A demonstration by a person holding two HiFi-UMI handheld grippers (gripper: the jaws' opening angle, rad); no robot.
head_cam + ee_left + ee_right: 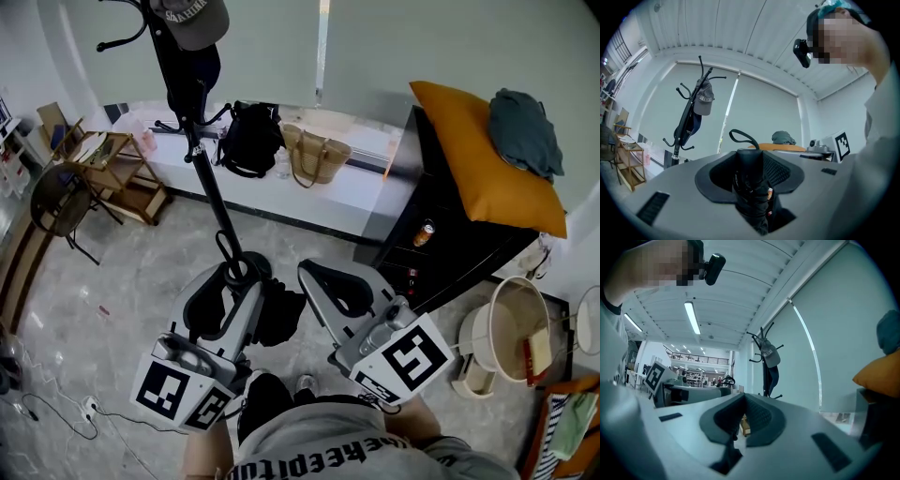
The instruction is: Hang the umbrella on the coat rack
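A: Grip state?

B: Left gripper [232,278] jaws are clamped on the folded black umbrella [751,187]. Its strap loop [743,136] pokes up past the tips. Right gripper [339,286] jaws are pressed nearly together with nothing between them. The umbrella sits lower centre of the head view, well apart from the coat rack [208,178] at upper left.

A: Risks?

B: The loop is small and floppy. It could miss a hook, or catch only the tip and slide off on release. The grip is on the umbrella's body, not the loop, so aiming will be awkward. The rack's stem looks thin, and a hard bump could rock it.

A: Any hooks free?

B: The top is crowded, with a cap [192,21] up there and a dark garment [194,73] under it. There's a bare hook [120,37] at upper left and lower hooks [174,126] beneath the garment.

A: Surroundings?

B: Behind the rack, a black backpack [249,139] and straw bag [316,156] sit on the ledge [281,192]. A wooden shelf [111,169] and chair [54,202] are at left. At right is a black cabinet [441,244] with an orange cushion [487,173]. I see nothing between the grippers and the rack.
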